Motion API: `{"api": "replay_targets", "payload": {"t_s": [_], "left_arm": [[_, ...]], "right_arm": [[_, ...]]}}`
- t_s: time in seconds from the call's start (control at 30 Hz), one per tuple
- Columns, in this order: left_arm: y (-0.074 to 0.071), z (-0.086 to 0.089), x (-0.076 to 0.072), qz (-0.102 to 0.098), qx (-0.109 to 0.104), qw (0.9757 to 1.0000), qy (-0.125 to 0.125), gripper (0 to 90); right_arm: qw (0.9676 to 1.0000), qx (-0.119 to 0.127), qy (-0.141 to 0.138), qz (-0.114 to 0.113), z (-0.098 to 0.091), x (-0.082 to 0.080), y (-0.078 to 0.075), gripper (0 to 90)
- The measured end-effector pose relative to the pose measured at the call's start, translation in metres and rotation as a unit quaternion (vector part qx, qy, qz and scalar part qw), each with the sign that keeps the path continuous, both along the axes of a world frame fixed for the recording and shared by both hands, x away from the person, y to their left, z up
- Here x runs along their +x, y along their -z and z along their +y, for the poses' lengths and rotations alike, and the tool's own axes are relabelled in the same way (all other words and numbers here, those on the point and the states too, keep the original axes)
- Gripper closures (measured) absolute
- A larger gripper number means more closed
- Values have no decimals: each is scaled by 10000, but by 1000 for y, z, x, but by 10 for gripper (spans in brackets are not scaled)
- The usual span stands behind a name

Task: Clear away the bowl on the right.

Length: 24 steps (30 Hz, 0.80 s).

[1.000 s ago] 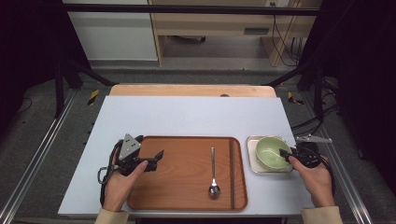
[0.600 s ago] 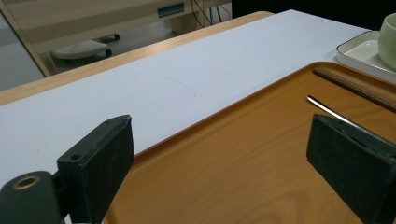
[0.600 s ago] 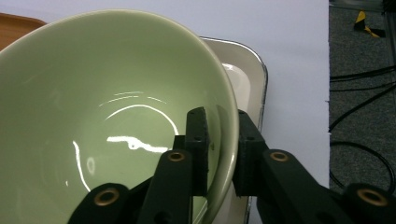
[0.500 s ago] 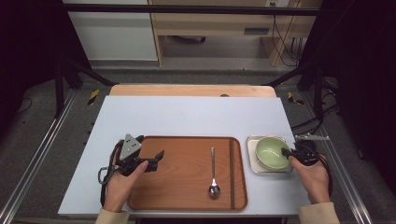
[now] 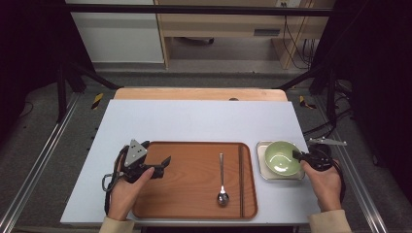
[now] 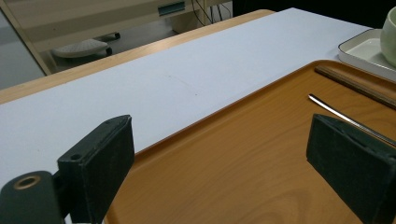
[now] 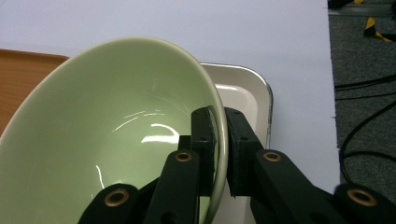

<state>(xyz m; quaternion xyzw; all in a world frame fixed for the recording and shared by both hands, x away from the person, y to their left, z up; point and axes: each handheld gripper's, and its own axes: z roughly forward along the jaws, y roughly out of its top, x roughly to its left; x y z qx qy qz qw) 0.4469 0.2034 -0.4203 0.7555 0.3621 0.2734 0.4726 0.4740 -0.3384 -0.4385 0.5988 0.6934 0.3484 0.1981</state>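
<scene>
A pale green bowl (image 5: 281,158) (image 7: 116,116) stands on a small white tray (image 5: 262,145) (image 7: 247,93) at the table's right. My right gripper (image 5: 295,155) (image 7: 222,140) is shut on the bowl's right rim, one pad inside and one outside; its jaws have just been closing onto it. My left gripper (image 5: 166,160) (image 6: 233,163) rests open over the left end of the wooden tray (image 5: 194,194) (image 6: 243,154), with nothing between its pads. A metal spoon (image 5: 221,179) (image 6: 345,119) and dark chopsticks (image 5: 240,179) (image 6: 355,86) lie on the wooden tray's right half.
The white tray sits just right of the wooden tray, near the table's right edge. The light blue tabletop (image 5: 194,121) stretches behind both trays. Black frame legs and cables stand on the floor beyond the table's sides.
The right gripper's jaws have come together on the bowl's rim. Both hands have stayed where they were.
</scene>
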Motion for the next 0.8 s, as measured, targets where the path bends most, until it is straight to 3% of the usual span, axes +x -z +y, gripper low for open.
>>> {"api": "replay_targets", "payload": {"t_s": [0.17, 0.3, 0.43, 0.53, 0.7, 0.8], "left_arm": [[-1, 1, 0, -3, -6, 10000, -22, 75], [-1, 2, 0, -15, -25, 10000, -32, 75], [-2, 3, 0, -31, -27, 10000, -50, 75], [-4, 5, -1, -50, -52, 10000, -58, 76], [-7, 9, -2, -87, -95, 9999, -93, 76], [-8, 12, -2, -108, -133, 9998, -124, 76]], "right_arm": [[9998, 107, -19, -162, 4, -2, -11, 839], [9991, 27, -242, -346, 19, -5, -28, 839], [9966, 53, -665, -487, 51, -4, -45, 839], [9939, 120, -1002, -453, 78, -1, -50, 839], [9869, 230, -1574, -272, 128, 5, -47, 839], [9832, 155, -1812, -154, 152, 7, -42, 839]]}}
